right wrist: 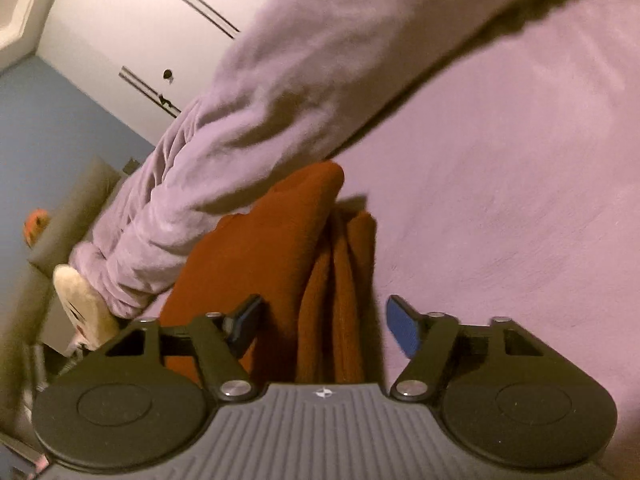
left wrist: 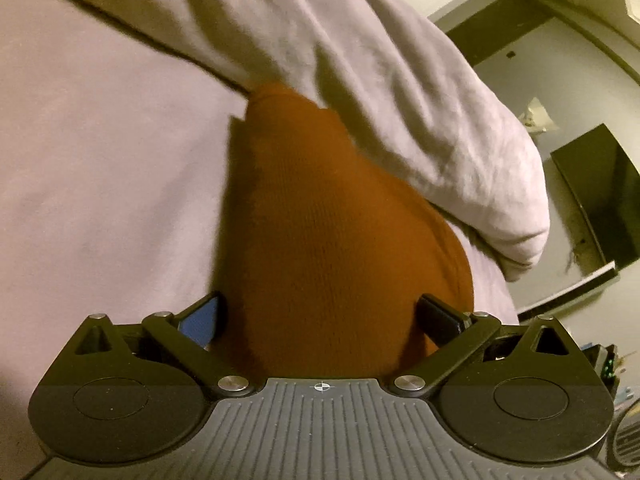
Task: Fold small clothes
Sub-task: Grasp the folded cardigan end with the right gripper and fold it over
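Observation:
A rust-orange knit garment (left wrist: 320, 220) lies on the lilac bedsheet (left wrist: 100, 160), its far end tucked under a lilac duvet (left wrist: 380, 80). My left gripper (left wrist: 320, 316) is open, its fingers spread on either side of the garment's near end, which fills the gap between them. In the right wrist view the same garment (right wrist: 280, 260) lies bunched in long folds. My right gripper (right wrist: 320, 328) is open, its blue-padded fingers (right wrist: 400, 332) on either side of the folds. I cannot tell if the pads touch the cloth.
The rolled duvet (right wrist: 260, 100) runs across the bed behind the garment. A dark screen (left wrist: 600, 192) and white shelf stand right of the bed. White wardrobe doors (right wrist: 140, 40), a blue wall and a cream plush toy (right wrist: 80, 300) lie to the left.

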The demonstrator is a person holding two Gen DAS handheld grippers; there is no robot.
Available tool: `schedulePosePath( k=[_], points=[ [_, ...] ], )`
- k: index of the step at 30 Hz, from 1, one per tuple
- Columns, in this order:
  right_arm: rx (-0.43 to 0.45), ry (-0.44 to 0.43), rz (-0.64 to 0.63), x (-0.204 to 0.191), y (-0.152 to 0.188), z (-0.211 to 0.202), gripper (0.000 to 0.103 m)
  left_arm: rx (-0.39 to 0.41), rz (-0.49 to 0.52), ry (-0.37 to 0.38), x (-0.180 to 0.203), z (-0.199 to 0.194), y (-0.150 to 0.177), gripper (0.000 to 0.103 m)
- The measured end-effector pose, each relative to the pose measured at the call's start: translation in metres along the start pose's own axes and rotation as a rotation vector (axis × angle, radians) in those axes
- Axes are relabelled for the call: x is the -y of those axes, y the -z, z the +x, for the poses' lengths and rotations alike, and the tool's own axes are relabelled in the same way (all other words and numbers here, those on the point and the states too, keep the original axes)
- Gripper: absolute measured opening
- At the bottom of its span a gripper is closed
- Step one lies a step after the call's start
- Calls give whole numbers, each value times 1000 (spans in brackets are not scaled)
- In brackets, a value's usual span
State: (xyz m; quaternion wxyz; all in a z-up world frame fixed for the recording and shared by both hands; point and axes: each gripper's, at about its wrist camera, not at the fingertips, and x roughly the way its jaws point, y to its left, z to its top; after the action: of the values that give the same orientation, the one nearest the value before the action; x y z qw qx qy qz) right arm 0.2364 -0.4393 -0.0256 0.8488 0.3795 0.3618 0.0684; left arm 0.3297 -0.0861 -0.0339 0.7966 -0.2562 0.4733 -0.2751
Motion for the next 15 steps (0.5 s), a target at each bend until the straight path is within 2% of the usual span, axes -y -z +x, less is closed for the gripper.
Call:
schedulePosePath(
  k=[2,6,7,9,10,13,15],
  points=[
    [-25,-48,35,2,0,11,59,1,17,-8,4,6,-3,103],
    [-44,-88,62,5,-1,30,57,3,54,-18,8,14,-4,102],
    [-41,-92,77,5,-1,33,56,14,49,-26,8,14,-3,97],
    [-32,-79,77,-2,2,36,43,25,42,-49,8,10,-3,87],
    [-25,-75,62,-7,4,36,41,27,27,-47,6,7,-3,82],
    [-6,-100,33,-16,5,26,36,27,-60,-17,-2,-3,-7,67],
    [-2,-132,49,-22,5,21,35,25,-65,-14,-1,-8,-10,63]
  ],
)
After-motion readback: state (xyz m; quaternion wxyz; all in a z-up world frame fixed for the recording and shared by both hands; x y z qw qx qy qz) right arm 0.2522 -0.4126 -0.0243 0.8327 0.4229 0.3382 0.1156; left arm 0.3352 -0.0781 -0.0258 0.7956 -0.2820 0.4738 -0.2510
